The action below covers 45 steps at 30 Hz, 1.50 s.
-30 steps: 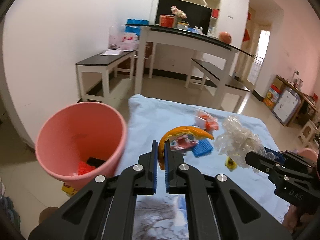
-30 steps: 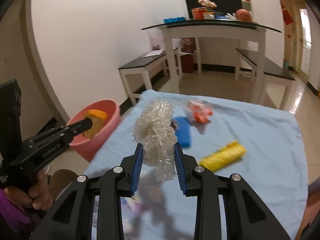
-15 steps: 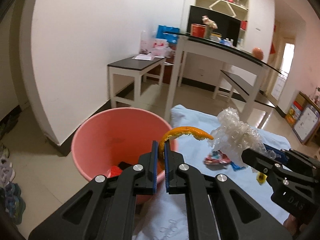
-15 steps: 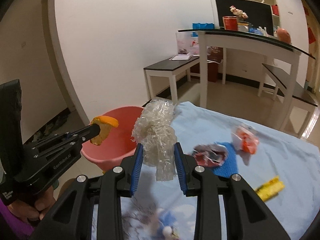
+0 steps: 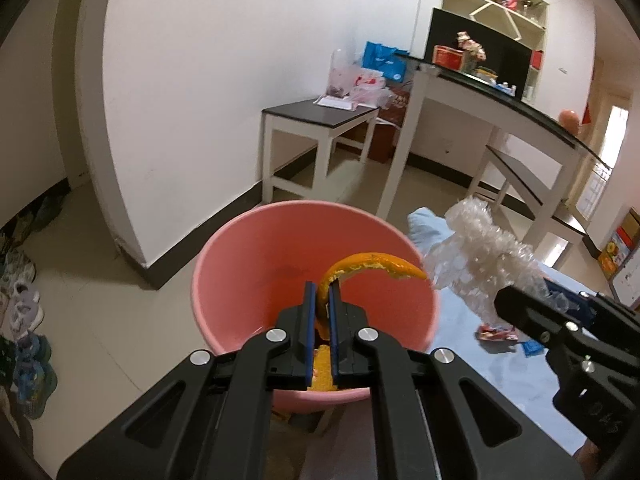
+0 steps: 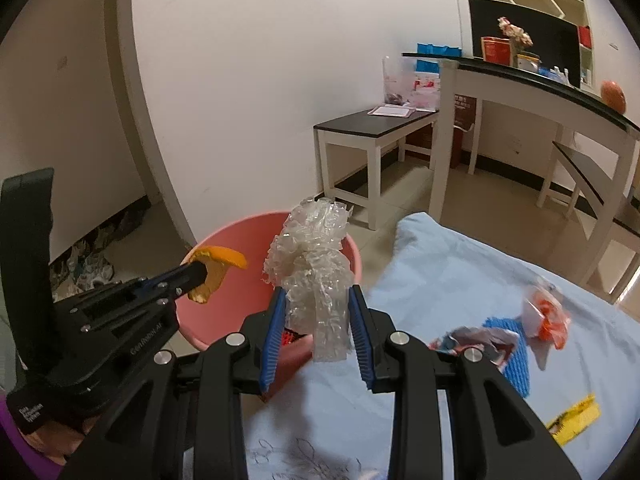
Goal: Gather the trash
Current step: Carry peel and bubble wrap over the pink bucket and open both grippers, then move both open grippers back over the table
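Left gripper (image 5: pixel 321 292), clamped on orange peel (image 5: pixel 372 266), had swung from table to over pink bucket (image 5: pixel 240 240) — drop due. Right gripper (image 6: pixel 316 312) followed, squeezing plastic wrap (image 6: pixel 316 256) beside bucket rim.

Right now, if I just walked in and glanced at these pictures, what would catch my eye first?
Probably the big pink bucket on the floor, with a curled orange peel pinched in the left gripper right above its mouth. Beside it, the right gripper clamps a crumpled wad of clear plastic near the bucket's rim, at the edge of a pale blue cloth scattered with wrappers.
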### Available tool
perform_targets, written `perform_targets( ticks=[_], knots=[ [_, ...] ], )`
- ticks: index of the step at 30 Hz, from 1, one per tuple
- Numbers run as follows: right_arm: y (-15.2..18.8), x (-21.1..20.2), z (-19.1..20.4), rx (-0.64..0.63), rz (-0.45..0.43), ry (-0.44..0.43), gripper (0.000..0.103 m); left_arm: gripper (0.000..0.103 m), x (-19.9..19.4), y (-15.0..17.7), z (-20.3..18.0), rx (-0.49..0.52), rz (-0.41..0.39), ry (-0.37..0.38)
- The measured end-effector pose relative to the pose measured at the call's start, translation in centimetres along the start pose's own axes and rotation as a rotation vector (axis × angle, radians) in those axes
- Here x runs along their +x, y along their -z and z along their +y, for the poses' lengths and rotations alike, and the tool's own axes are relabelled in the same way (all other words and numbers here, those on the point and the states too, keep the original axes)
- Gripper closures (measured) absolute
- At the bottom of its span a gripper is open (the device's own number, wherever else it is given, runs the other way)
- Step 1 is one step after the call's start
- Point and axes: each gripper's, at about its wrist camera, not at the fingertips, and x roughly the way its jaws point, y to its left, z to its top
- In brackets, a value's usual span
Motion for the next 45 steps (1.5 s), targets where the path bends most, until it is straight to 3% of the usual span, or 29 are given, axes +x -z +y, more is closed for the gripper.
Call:
perform_targets(
  ticks=[12, 25, 27, 31, 40, 45],
  knots=[
    [-0.5, 3.8, 2.7, -0.059, 0.042, -0.009, 0.072, 0.097, 2.1, -0.1, 2.4, -0.030, 0.025, -0.049],
    [-0.7, 6.0, 2.8, -0.074, 0.067, 0.003, 0.071, 0.097, 3.0, 0.0, 2.7, -0.042, 0.030, -0.058],
    [-0.7, 6.2, 2.7, -0.075, 0.069, 0.004, 0.071, 0.094, 3.2, -0.1, 2.9, -0.048, 0.037, -0.063],
    [-0.6, 6.5, 2.8, -0.075, 0.074, 0.006, 0.071, 0.077, 3.3, -0.1, 3.1, -0.061, 0.036, -0.062],
    [-0.7, 7.0, 2.6, -0.068, 0.080, -0.007, 0.067, 0.073, 2.8, -0.3, 2.9, -0.053, 0.013, -0.044],
    [-0.7, 6.8, 2.5, -0.062, 0.071, -0.020, 0.053, 0.072, 2.5, -0.3, 2.9, -0.049, 0.010, -0.040]
  ],
)
